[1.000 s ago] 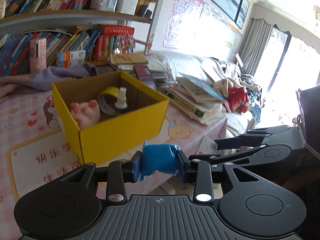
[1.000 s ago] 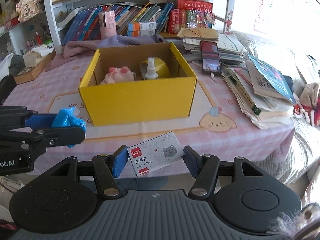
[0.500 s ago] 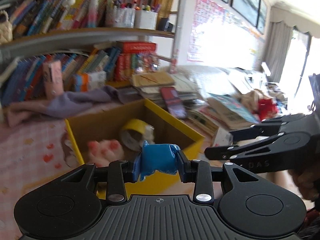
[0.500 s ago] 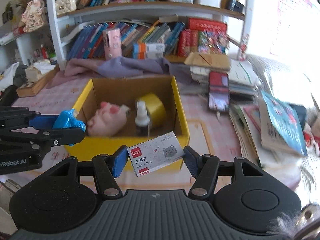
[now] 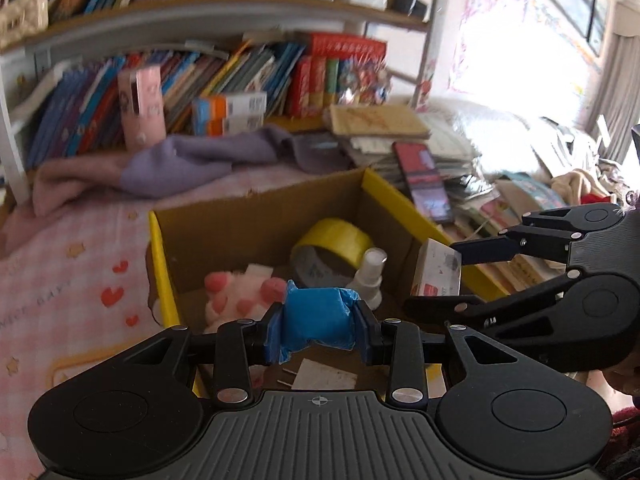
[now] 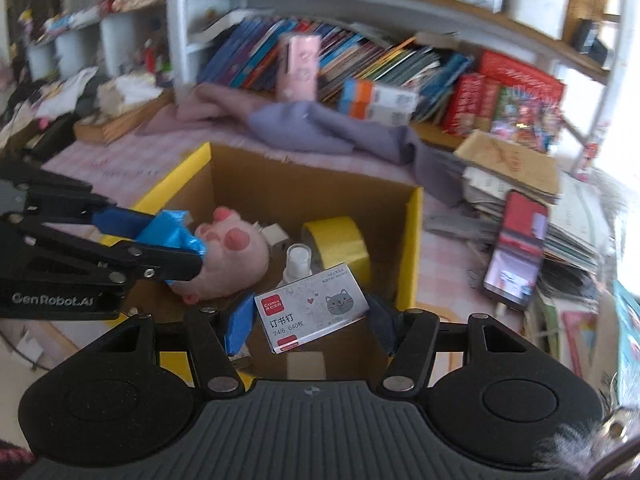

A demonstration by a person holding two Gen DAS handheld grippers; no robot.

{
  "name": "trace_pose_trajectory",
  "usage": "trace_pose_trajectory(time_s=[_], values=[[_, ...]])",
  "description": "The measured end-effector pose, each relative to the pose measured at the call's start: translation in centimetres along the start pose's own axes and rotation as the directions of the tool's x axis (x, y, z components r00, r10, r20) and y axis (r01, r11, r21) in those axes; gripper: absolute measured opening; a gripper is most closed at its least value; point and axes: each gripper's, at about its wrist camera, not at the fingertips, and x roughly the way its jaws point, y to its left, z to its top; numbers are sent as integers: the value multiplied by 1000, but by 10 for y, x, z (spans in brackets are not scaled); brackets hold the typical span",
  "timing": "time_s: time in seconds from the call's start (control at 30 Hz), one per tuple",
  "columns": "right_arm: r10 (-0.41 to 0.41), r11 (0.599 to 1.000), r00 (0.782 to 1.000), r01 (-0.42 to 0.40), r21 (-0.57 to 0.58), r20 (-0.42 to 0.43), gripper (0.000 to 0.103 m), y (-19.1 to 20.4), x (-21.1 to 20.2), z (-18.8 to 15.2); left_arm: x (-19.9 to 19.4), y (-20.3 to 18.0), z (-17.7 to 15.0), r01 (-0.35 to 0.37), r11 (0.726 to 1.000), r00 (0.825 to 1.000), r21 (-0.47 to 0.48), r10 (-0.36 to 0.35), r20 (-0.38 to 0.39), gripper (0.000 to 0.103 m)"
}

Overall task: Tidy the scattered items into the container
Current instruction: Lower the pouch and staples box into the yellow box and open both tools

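Box (image 6: 414, 240) holds plush paw (image 6: 230, 256), tape roll (image 6: 336, 246), spray bottle (image 6: 298, 262). Left gripper (image 5: 318, 330) clamps blue bag (image 5: 318, 322); right gripper (image 6: 310, 320) clamps staple box (image 6: 312, 308). Both over the box's near edge, apparently unreleased. Two drops remain.

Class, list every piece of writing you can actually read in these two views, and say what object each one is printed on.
"订书钉" and "24/6 640枚": on the staple box held in the right gripper.
"GenRobot.AI": on the side of the left gripper.
"NICE DAY": faintly, on the pink tablecloth.
Red logo on the staple box, book spines, phone screen: too small or blurred to read.
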Motion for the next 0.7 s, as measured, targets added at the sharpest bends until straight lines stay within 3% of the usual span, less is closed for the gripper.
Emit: trace_pose_trajectory(time_s=[0.17,0.4,0.7], values=[[82,996,995,-84,-34,-50,58,-9,21,0,26,4,1,-3,999,997,-37,0,-76,35],[131,987,985,-139,-74,-113,58,-15,40,-1,52,2,3,-14,999,990,-52,7,-139,35],[153,981,981,-166,-104,-123,59,-16,46,-1,62,-3,2,-41,997,989,-69,31,-142,37]])
